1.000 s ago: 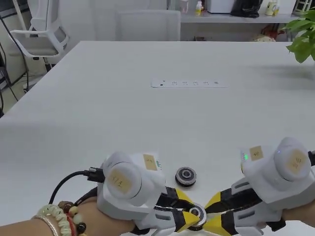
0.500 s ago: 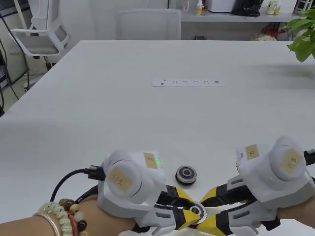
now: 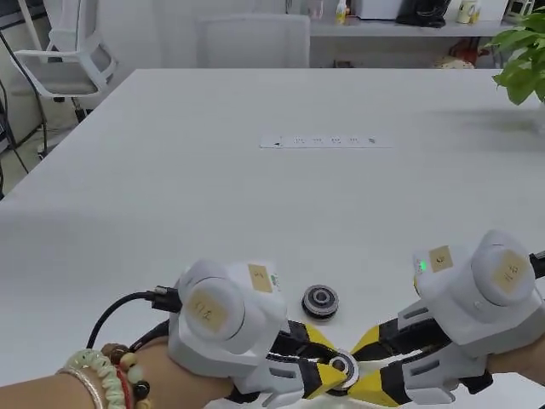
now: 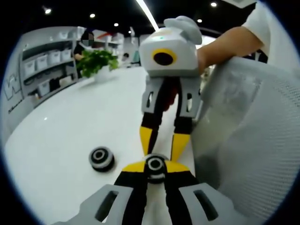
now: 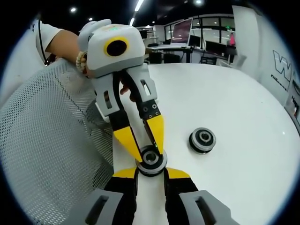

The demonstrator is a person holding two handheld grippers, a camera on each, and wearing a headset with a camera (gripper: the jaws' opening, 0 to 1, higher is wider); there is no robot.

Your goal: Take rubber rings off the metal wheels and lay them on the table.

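Item 1. Small round metal wheel with a black rubber ring (image 3: 341, 368): stood at the near edge of the flat white desk (image 3: 213, 196), caught between both grippers. The ring was on the wheel.

Item 2. Left gripper (image 3: 322, 368), white body with black jaws and yellow tips: jaws drawn narrow, clamped on that wheel from the left. In its own view the tips flanked the wheel (image 4: 155, 165) on both sides.

Item 3. Right gripper (image 3: 362, 370), same make: jaws likewise narrow, its tips pressed to the same wheel (image 5: 151, 159) from the right. Whether they bore on the ring or on the metal could not be told.

Item 4. Second metal wheel with black ring (image 3: 320, 301): lay flat on the desk, just beyond the grippers and apart from them, ring in place.

Item 5. White power strip (image 3: 325, 141): sat at the middle of the desk, well beyond the wheels.

Item 6. Green leafy plant (image 3: 521, 60): stood at the far right.

Item 7. White storage bins (image 4: 47, 61): stood on wall shelves, contents not discernible.
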